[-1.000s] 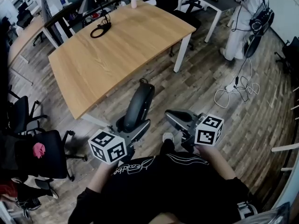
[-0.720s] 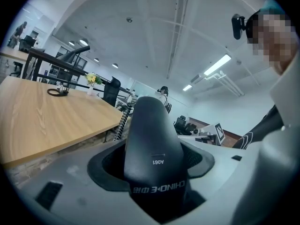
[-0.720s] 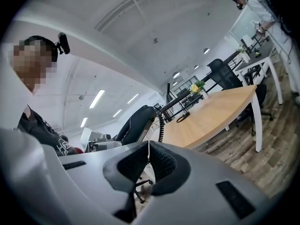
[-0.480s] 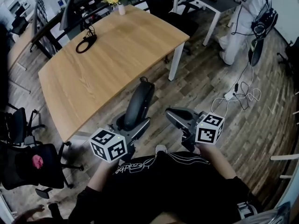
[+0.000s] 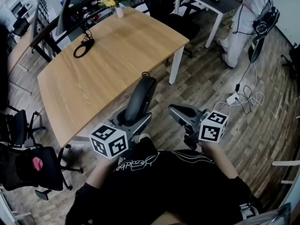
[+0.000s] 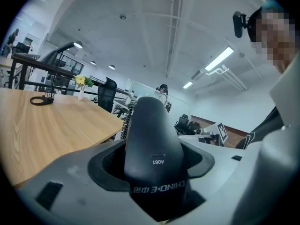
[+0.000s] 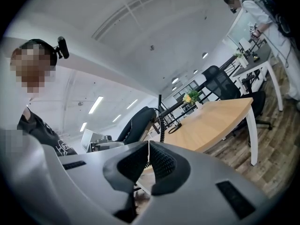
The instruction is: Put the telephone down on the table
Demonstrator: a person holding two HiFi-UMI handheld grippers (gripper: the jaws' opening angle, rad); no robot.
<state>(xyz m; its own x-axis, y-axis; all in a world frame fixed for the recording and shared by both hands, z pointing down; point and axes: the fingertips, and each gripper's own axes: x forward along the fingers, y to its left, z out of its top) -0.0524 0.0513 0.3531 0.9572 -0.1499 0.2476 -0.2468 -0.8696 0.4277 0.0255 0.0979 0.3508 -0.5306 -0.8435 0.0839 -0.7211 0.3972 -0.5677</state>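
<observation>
The carry step is in hand. The telephone (image 5: 140,97), a black handset, is clamped in the left hand-held gripper (image 5: 133,122) at the centre of the head view. Its lower end is wedged between the pads and its upper end stands up and away. It is in the air by the lower right edge of the bench (image 5: 93,78), not resting on it. The bench fills the upper left of the frame.

The right hand-held gripper (image 5: 177,112), right of centre, is closed on nothing. In its own view the pads meet, with a coiled cord (image 7: 162,121) beyond them.

The bench top is mostly bare. A cable loop (image 5: 82,48) and a vase (image 5: 116,7) sit at its far end, well apart from the near edge.

The next move, as I judge it, is to carry the telephone up and left over the wood, lower it until it lies flat, then open the jaws. The cord may drag on the edge, so it wants slack.
</observation>
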